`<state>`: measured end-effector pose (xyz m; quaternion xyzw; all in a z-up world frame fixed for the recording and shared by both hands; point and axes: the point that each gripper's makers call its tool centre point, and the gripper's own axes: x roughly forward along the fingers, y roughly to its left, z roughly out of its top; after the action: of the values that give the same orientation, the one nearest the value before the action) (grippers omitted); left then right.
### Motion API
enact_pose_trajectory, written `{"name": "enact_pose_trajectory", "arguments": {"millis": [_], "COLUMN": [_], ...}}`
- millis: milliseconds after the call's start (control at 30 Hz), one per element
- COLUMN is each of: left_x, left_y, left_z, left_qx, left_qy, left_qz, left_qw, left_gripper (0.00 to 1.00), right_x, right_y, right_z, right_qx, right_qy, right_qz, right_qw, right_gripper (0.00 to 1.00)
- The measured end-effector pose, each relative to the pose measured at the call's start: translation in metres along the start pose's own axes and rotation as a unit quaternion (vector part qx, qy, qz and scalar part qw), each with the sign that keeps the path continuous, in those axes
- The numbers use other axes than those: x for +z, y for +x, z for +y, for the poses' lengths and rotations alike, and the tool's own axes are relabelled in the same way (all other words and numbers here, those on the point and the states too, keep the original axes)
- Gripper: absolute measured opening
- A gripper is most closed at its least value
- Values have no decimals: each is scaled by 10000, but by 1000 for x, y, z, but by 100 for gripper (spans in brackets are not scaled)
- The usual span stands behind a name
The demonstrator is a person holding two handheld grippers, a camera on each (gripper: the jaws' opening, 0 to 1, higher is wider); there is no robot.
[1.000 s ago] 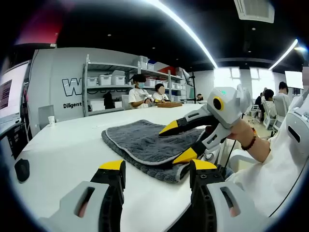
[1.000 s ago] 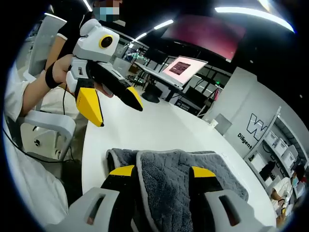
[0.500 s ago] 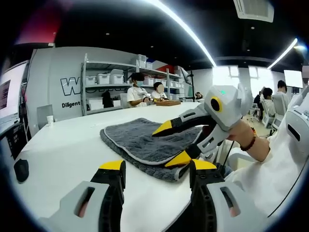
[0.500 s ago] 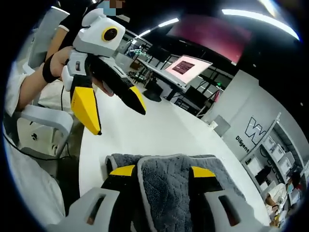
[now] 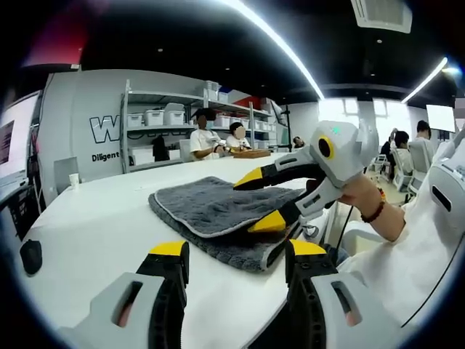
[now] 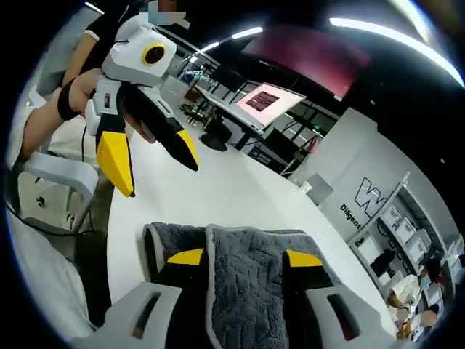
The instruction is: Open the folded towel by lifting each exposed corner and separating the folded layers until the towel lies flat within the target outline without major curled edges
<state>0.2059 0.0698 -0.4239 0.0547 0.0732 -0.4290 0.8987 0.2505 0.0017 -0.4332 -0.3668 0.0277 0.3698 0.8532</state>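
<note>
towel [image 5: 218,218], grey with a pale piped edge, lies folded on the white counter [image 5: 94,233] in the middle of the left gripper view, its layered near edge toward the lower centre of the frame. the left gripper [image 5: 231,251] rises from the bottom of the frame with its yellow-tipped jaws spread, nothing between them, apart from the towel's near edge. the right gripper [image 5: 260,199] comes in from the right of the frame, held by a hand [image 5: 360,196] with a beaded bracelet; its jaws are spread, one tip above the towel's top layer and the other low at the towel's right edge. shelves with bins [image 5: 156,120] and seated people stand at the back, upper centre.

in the right gripper view the towel [image 6: 243,273] fills the lower centre, running between the right gripper's [image 6: 241,257] spread jaws; whether they touch it i cannot tell. the left gripper [image 6: 156,163] hangs at upper left above the bare counter [image 6: 218,193], jaws spread. a lit screen [image 6: 265,98] sits upper centre.
</note>
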Motion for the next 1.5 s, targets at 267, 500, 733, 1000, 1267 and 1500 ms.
{"name": "enact_pose_trajectory", "arguments": {"millis": [267, 500, 733, 1000, 1267, 1500], "left_x": [-2, -2, -3, -7, -11, -9], "left_y": [1, 0, 1, 4, 7, 8], "left_z": [-1, -2, -4, -2, 0, 1], "left_qx": [17, -37, -26, -50, -53, -92], "left_qy": [130, 57, 134, 53, -86, -244], "left_qz": [92, 84, 112, 145, 166, 65], "left_qw": [9999, 9999, 9998, 9999, 9998, 9996], "left_gripper": [51, 51, 55, 54, 54, 52], "right_x": [2, 5, 8, 11, 12, 9], "right_y": [17, 20, 14, 9, 8, 7], "right_z": [3, 5, 12, 16, 17, 11], "right_qx": [130, 187, 258, 278, 251, 142], "right_qy": [23, 106, 166, 242, 294, 373], "right_qz": [21, -59, -186, -251, -331, -374], "right_qw": [9999, 9998, 9994, 9990, 9987, 9985], "right_gripper": [33, 17, 3, 0, 0, 0]}}
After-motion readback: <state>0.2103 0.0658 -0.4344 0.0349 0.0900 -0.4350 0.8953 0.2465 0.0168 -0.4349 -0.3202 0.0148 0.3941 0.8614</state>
